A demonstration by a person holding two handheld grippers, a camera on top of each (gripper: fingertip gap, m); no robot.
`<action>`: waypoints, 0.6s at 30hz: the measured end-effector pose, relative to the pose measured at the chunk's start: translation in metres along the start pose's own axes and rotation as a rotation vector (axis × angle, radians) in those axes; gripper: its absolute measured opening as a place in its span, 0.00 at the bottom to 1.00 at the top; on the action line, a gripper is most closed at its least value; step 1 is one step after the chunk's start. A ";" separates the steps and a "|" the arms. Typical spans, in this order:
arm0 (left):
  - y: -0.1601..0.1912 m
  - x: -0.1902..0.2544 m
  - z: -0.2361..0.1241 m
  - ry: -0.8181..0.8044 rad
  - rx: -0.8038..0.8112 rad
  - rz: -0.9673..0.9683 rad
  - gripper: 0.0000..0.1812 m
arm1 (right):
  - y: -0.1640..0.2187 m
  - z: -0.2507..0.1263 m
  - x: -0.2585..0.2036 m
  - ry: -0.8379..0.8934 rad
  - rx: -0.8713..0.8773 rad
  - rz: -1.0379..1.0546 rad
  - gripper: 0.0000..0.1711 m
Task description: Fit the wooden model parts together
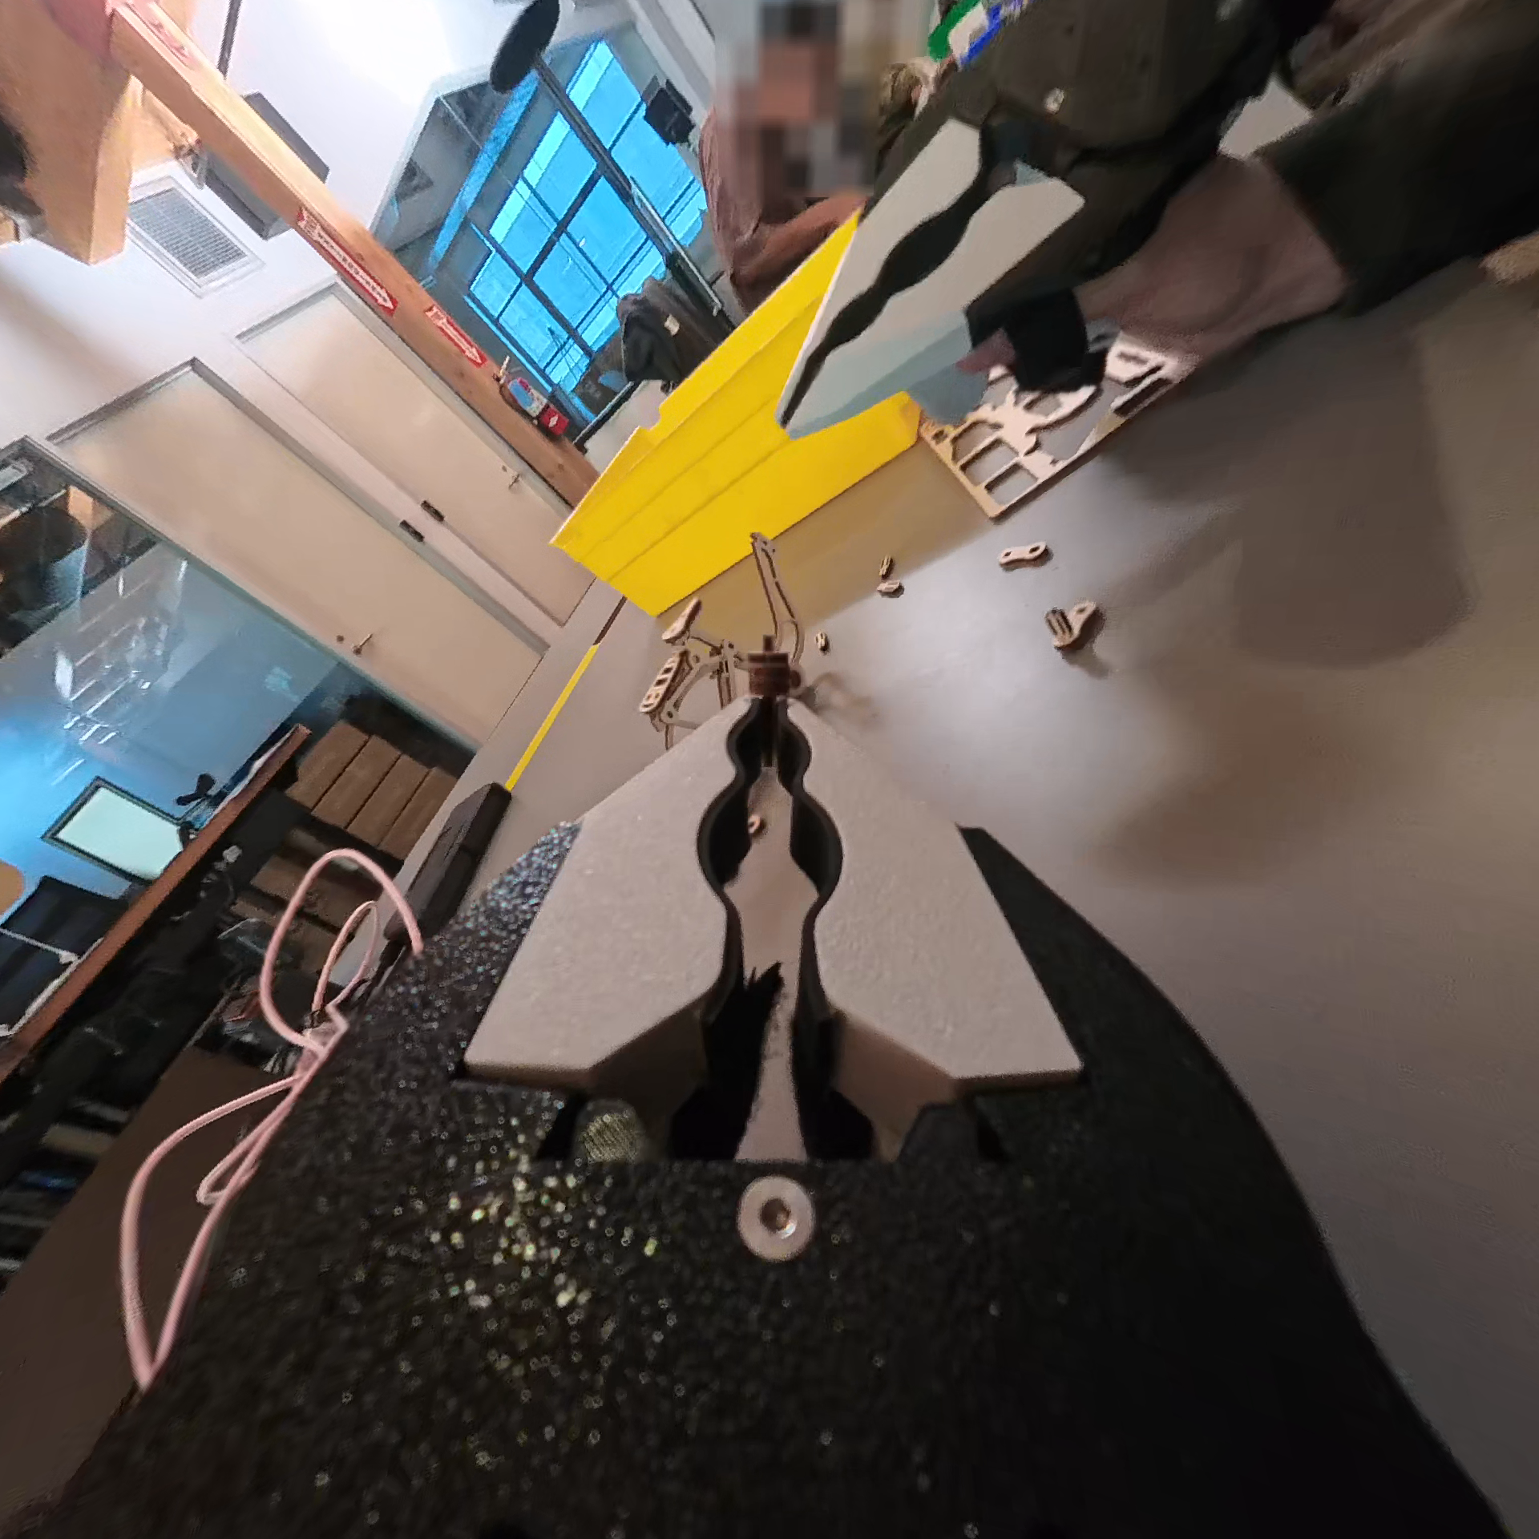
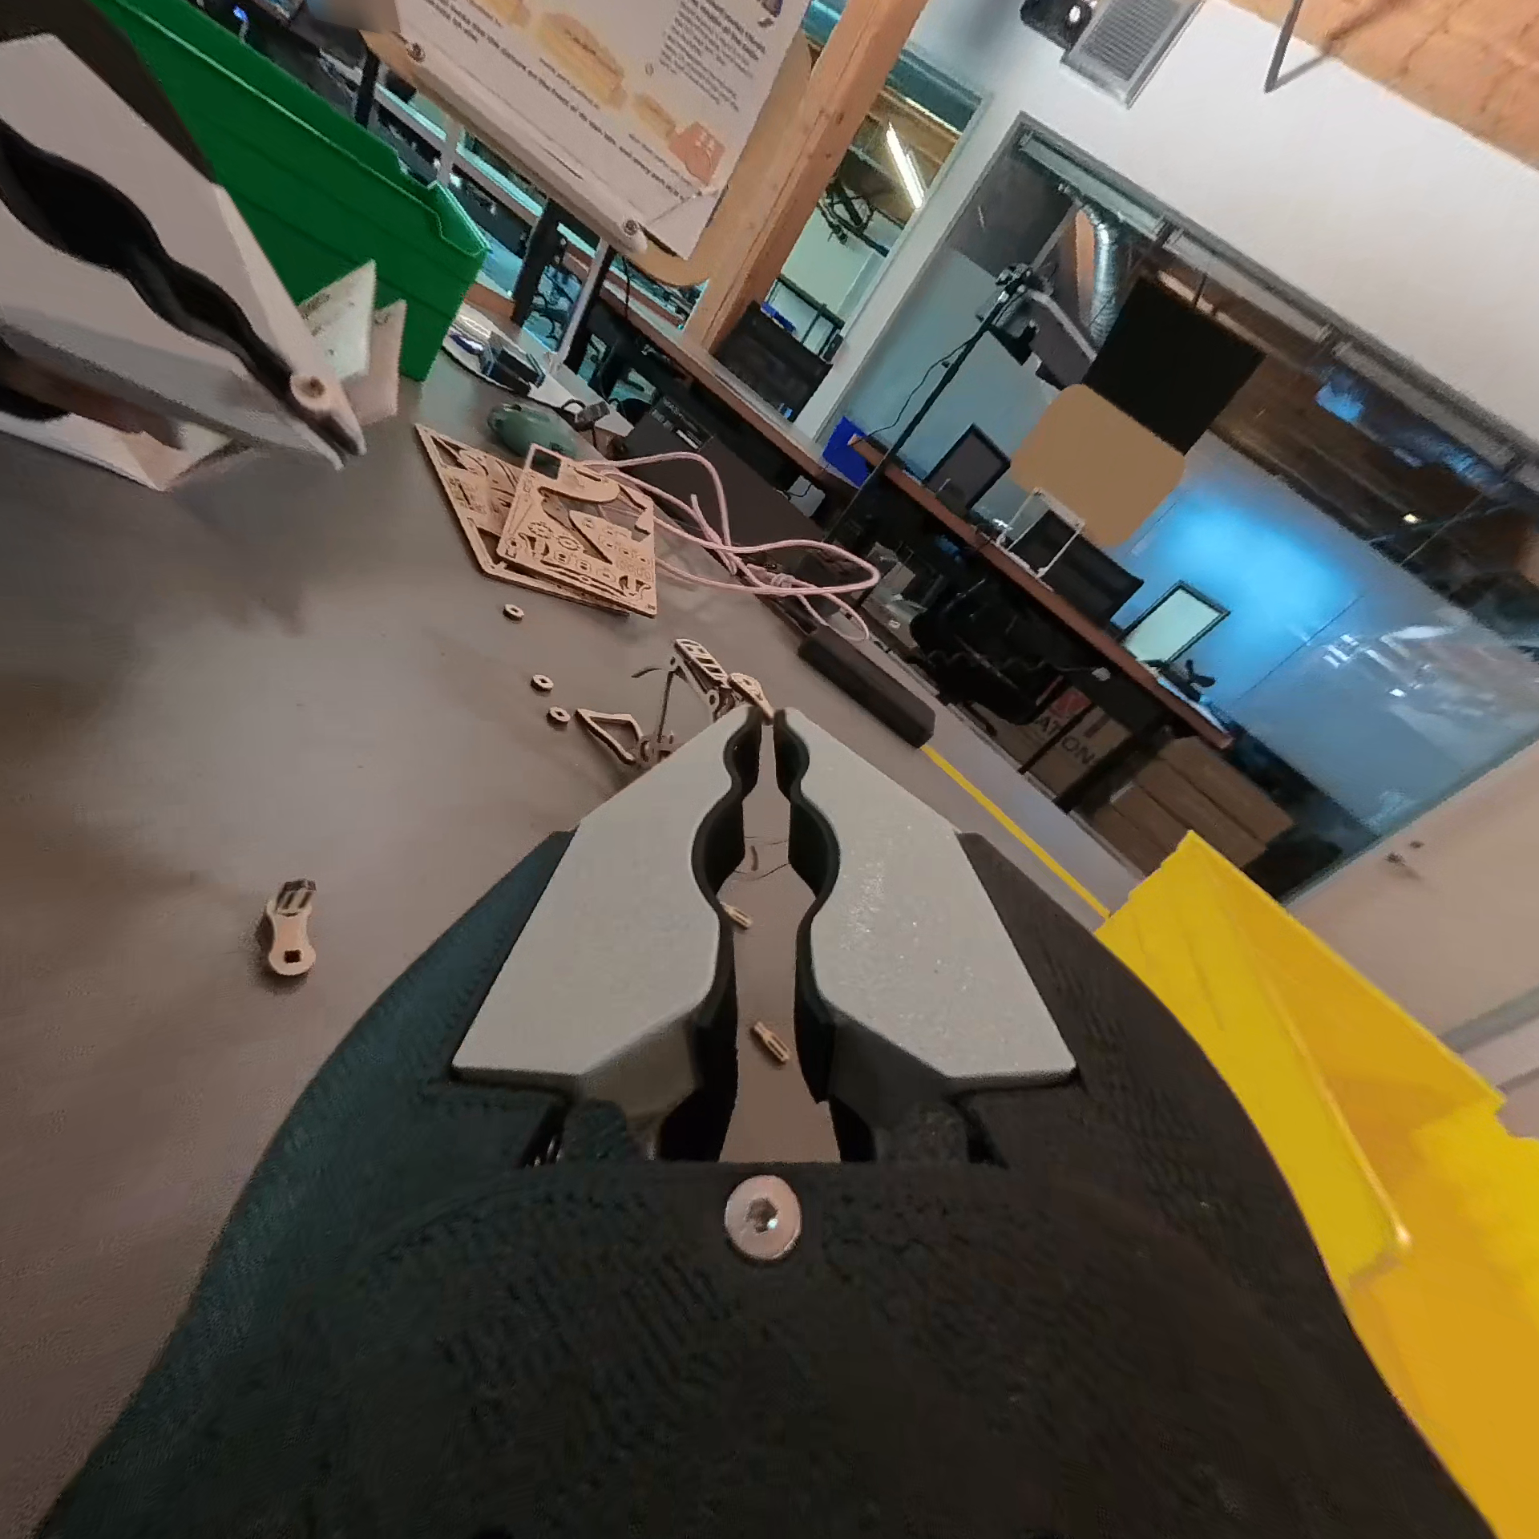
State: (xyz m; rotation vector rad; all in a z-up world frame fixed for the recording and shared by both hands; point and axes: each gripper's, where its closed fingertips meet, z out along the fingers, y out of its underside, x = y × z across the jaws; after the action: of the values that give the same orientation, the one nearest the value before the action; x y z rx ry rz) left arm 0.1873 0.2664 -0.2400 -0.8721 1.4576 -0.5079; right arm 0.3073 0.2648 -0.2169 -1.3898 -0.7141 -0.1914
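My left gripper is shut on a small dark wooden spool part, held above the grey table. A partly built wooden model lies just beyond it. The right wrist view shows the same gripper at upper left with a round wooden piece at its tip. My right gripper is shut, its tips close to the model. A pale wooden bit shows at its tips; I cannot tell if it is held. The left wrist view shows the right gripper raised near the yellow bin.
A yellow bin stands at the table's far side, and shows in the right wrist view. A green bin stands at back left. Punched wooden sheets, loose parts and a pink cable lie on the table. There is about 12 centimetres between the tips of the two grippers.
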 end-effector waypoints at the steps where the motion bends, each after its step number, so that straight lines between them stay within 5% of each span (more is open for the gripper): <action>1: -0.002 -0.001 -0.001 0.000 0.016 -0.017 0.00 | -0.001 -0.001 0.000 0.004 -0.002 -0.019 0.01; 18: -0.008 0.008 -0.002 0.007 0.006 0.089 0.00 | -0.012 -0.011 -0.012 -0.013 0.048 -0.161 0.01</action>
State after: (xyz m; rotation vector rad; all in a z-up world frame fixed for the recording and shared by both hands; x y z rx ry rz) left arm 0.1876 0.2553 -0.2385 -0.7975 1.4937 -0.4495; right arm 0.2953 0.2484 -0.2141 -1.2888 -0.8368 -0.2907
